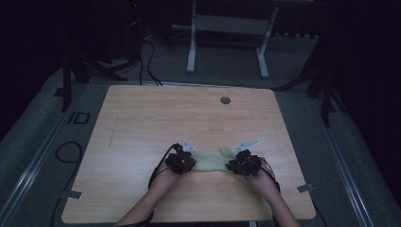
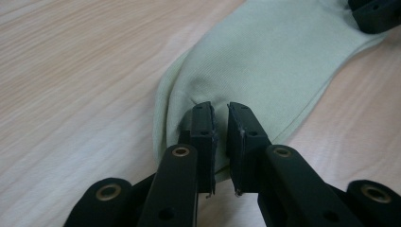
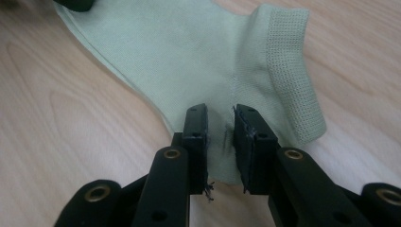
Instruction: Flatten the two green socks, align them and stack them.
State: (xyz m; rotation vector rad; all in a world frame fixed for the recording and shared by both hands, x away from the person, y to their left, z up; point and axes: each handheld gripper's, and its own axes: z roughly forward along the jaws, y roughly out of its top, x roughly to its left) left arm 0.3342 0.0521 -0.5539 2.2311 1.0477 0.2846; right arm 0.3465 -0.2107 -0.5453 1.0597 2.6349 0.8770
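A pale green sock (image 1: 210, 160) lies flat on the wooden table (image 1: 189, 113) near its front edge. My left gripper (image 1: 182, 163) sits at the sock's left end, the toe. In the left gripper view the left gripper (image 2: 221, 111) has its jaws nearly together, and the sock (image 2: 265, 61) puckers between them. My right gripper (image 1: 243, 165) is at the other end, by the ribbed cuff. In the right gripper view the right gripper (image 3: 220, 113) pinches a small fold of the sock (image 3: 189, 52) close to the cuff (image 3: 288, 61).
A round cable hole (image 1: 225, 100) sits near the table's far edge. Metal clips (image 1: 306, 188) stick out at the front corners. Beyond the table stands a white desk frame (image 1: 191, 47), and cables (image 1: 71, 151) lie on the dark floor at the left.
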